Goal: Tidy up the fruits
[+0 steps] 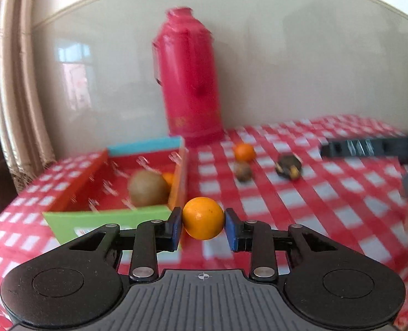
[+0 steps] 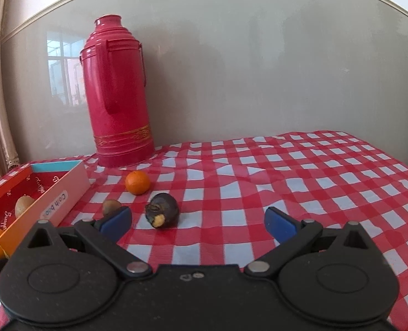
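My left gripper (image 1: pixel 203 227) squeezes a round orange fruit (image 1: pixel 203 217) just right of the red cardboard box (image 1: pixel 93 182), so I can drop it in. My right gripper (image 2: pixel 198 222) is wide open and empty, near the dark round fruit (image 2: pixel 162 214).

box (image 2: pixel 63 193) side label: "cloth", rest unreadable

- The box (image 2: pixel 52 193) sits on the table (image 2: pixel 286 179) at nine o'clock, with a kiwi (image 2: pixel 24 205) inside it.
- The thermos (image 2: pixel 118 96) stands behind the box, at eleven o'clock, against the wall.
- A tangerine (image 2: pixel 138 182), a small round fruit (image 2: pixel 111 206) and a split-open fruit (image 2: pixel 162 214) lie on the table just right of the box.
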### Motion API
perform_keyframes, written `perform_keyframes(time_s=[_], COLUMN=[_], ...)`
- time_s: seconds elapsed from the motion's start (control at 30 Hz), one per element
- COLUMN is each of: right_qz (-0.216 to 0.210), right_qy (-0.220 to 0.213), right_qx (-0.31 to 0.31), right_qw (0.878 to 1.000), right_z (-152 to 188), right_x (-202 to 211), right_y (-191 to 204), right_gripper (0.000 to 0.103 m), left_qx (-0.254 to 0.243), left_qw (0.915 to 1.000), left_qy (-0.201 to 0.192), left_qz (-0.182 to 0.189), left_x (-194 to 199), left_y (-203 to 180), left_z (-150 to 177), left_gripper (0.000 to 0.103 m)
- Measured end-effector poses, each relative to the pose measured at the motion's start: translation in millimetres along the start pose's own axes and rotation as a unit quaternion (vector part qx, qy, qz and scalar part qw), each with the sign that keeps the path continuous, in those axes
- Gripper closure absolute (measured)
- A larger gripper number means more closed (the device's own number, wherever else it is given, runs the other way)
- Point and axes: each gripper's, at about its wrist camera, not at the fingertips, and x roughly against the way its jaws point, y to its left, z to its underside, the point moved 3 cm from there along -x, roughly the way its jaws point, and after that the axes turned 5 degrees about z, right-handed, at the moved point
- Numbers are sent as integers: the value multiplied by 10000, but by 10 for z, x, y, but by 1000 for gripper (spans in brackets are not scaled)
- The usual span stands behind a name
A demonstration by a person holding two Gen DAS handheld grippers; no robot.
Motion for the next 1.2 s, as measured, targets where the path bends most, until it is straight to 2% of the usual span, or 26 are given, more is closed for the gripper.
perform_keyframes(time_s=[0.1,0.23,0.37,0.5,0.57,0.6,0.63,0.97,1.07,1.2], right_qz=[-31,-67,-102,-105,-110,-115,-118,-169,-147,-71], right_qy=[0,-21,-21,-34,-25,-22,-19,-36,-69,-151], right_qx=[62,128,279,453,456,448,444,556,623,856], right_qw=[10000,9999,9996,9989,9989,9989,9989,9983,9979,9962], right_z=[-7,-12,6,26,30,32,34,37,34,36], right_x=[-19,-31,-38,-43,-44,-43,-42,-39,-45,-81], right_y=[58,122,198,265,285,290,298,385,403,435], right_gripper=[6,6,6,6,6,6,6,6,6,6], left_qx=[244,586,926,1038,1085,1058,1004,947,930,916], left_qw=[9994,9973,9940,9912,9908,9906,9906,9909,9906,9886], left_qy=[-185,-229,-153,-148,-180,-218,-269,-199,-232,-375], left_qz=[-178,-391,-561,-808,-789,-845,-893,-940,-972,-1130], left_x=[-32,-142,-307,-390,-371,-351,-322,-285,-266,-217], left_y=[193,490,748,889,914,908,902,972,999,1055], left_z=[-162,-252,-225,-179,-169,-165,-163,-132,-124,-113], left_gripper=[70,70,70,69,49,33,29,27,23,11])
